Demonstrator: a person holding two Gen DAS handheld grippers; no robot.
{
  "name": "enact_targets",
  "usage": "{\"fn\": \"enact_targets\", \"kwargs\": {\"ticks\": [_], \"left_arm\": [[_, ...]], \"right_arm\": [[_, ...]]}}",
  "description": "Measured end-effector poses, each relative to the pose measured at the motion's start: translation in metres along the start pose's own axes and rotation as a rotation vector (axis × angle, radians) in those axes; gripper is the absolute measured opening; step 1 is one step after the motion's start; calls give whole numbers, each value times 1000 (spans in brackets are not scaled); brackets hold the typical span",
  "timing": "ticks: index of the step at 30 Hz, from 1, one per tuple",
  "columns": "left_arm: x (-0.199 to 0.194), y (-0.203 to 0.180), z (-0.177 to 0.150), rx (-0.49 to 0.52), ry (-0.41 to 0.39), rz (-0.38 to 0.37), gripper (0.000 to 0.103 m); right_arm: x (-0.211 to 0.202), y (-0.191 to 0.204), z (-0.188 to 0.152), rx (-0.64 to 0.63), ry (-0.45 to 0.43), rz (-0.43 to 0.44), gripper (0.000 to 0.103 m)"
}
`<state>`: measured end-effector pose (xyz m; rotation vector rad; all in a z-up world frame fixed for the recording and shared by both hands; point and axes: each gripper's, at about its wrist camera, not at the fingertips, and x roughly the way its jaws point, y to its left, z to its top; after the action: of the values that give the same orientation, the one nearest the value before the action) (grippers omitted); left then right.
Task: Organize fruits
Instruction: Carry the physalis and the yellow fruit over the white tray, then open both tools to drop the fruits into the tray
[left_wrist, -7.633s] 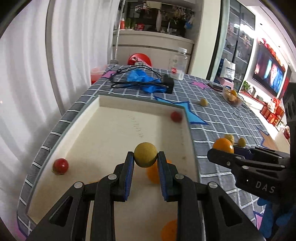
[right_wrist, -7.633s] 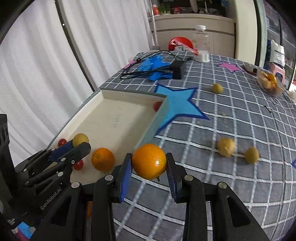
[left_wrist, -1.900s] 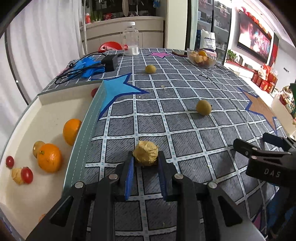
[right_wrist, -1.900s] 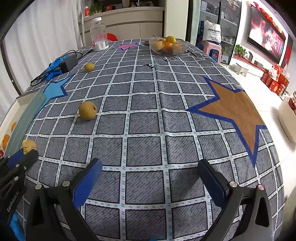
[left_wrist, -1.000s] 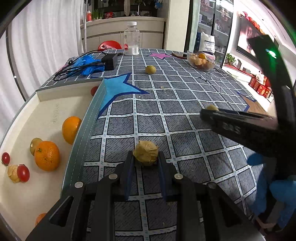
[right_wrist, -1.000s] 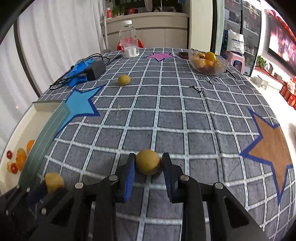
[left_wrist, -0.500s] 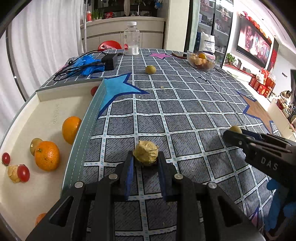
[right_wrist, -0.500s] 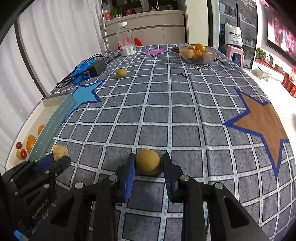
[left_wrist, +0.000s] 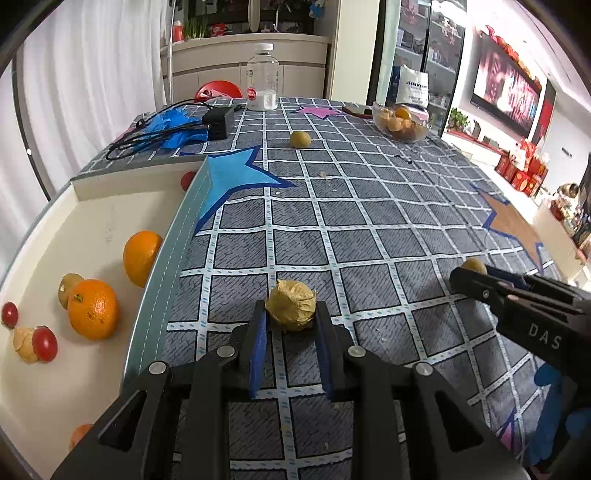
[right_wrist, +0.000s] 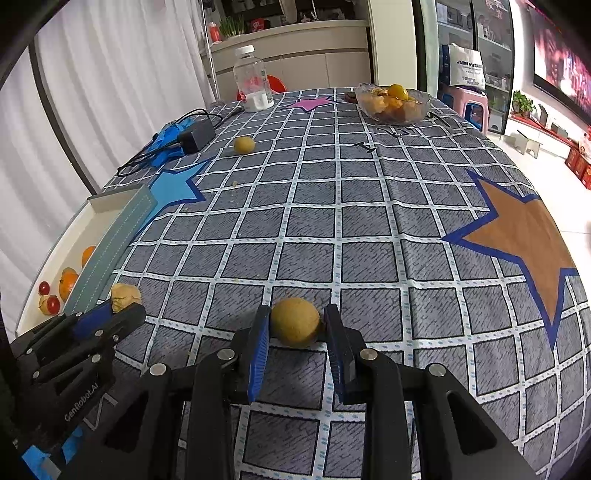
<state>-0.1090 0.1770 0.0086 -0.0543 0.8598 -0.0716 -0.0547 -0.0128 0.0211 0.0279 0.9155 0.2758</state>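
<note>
My left gripper (left_wrist: 291, 316) is shut on a wrinkled tan fruit (left_wrist: 291, 304) just above the checked tablecloth, right of the cream tray (left_wrist: 92, 206). The tray holds two oranges (left_wrist: 93, 308), cherry tomatoes (left_wrist: 44, 344) and a few small yellow fruits. My right gripper (right_wrist: 295, 328) is shut on a round yellow-brown fruit (right_wrist: 295, 321) low over the cloth. In the left wrist view the right gripper (left_wrist: 476, 275) shows at the right with its fruit (left_wrist: 473, 264). In the right wrist view the left gripper (right_wrist: 118, 308) shows at the lower left with its fruit (right_wrist: 125, 294). One more yellow fruit (left_wrist: 299, 139) lies far on the cloth.
A glass bowl of fruit (right_wrist: 392, 101) stands at the far right of the table. A plastic bottle (left_wrist: 262, 83), a black charger with cable (left_wrist: 218, 122) and blue cloth (left_wrist: 173, 125) lie at the far left. The table edge drops off at the right.
Over the last second the right gripper, shut on its yellow-brown fruit, has drawn back toward the near right. The left gripper holds still with the wrinkled fruit.
</note>
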Motion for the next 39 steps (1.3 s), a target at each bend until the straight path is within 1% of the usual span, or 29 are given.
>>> {"fn": "enact_targets", "kwargs": {"ticks": [3, 6, 8, 11, 14, 16, 19, 22, 25, 30, 35, 39], "left_arm": [[-4, 1, -1, -2, 9, -16, 26], [-14, 5, 0, -21, 18, -63, 26], [-24, 10, 4, -25, 3, -75, 26], [-46, 23, 14, -22, -43, -70, 26], [-66, 50, 24, -25, -93, -11, 26], [-71, 68, 27, -34, -104, 27, 26], [-71, 103, 30, -59, -103, 100, 26], [-67, 132, 28, -98, -82, 147, 26], [-61, 154, 25, -129, -67, 161, 26], [-51, 168, 22, -141, -50, 170, 26], [-46, 174, 19, -142, -36, 166, 26], [-43, 177, 20, -151, -32, 153, 26]], "right_arm": [[-4, 1, 0, -4, 3, 4, 30], [-9, 5, 2, -14, 0, 0, 30], [-11, 8, 5, -15, 4, 11, 30], [-17, 19, 14, -28, 1, 33, 30], [-22, 39, 25, -60, -5, 64, 30], [-23, 56, 33, -81, 1, 100, 30], [-17, 88, 42, -118, 30, 172, 30], [-8, 120, 48, -161, 61, 219, 30], [5, 157, 53, -225, 85, 240, 30], [22, 198, 58, -292, 116, 256, 30], [31, 222, 67, -334, 122, 249, 30], [37, 227, 69, -344, 127, 247, 30]]}}
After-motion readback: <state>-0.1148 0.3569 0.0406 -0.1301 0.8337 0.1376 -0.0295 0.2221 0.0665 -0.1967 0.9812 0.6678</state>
